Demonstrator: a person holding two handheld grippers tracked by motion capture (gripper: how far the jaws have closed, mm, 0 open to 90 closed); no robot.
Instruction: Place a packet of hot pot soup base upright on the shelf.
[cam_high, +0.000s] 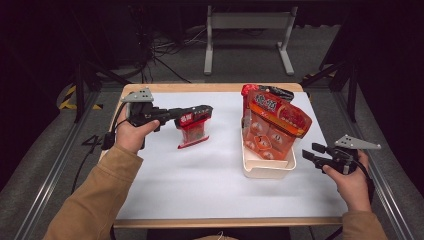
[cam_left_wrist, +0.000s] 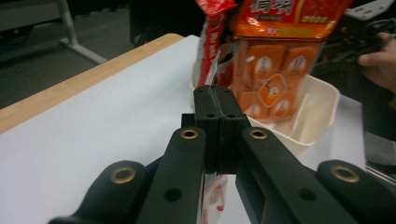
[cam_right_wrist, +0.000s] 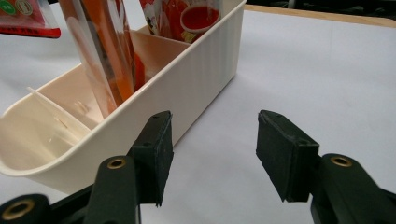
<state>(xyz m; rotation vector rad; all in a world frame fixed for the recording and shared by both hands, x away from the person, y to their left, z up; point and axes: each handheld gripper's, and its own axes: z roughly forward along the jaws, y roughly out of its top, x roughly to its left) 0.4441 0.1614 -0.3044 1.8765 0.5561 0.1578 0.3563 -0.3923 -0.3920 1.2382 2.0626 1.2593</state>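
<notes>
A small red snack packet (cam_high: 192, 128) hangs above the white surface (cam_high: 200, 175) at its left-centre, pinched at its top edge by the left gripper (cam_high: 202, 111), whose jaws are pressed together on it. The packet is flat, red with a clear lower part, and tilts slightly, its bottom edge just over the surface.

At right-centre stands a cream plastic bin (cam_high: 267, 170) with inner dividers, its long side running near to far. A large orange bag of individually wrapped snacks (cam_high: 275, 125) stands upright in it, leaning right, its top well above the rim. Behind it, at the far end, a red packet (cam_high: 247, 92) also stands upright.
</notes>
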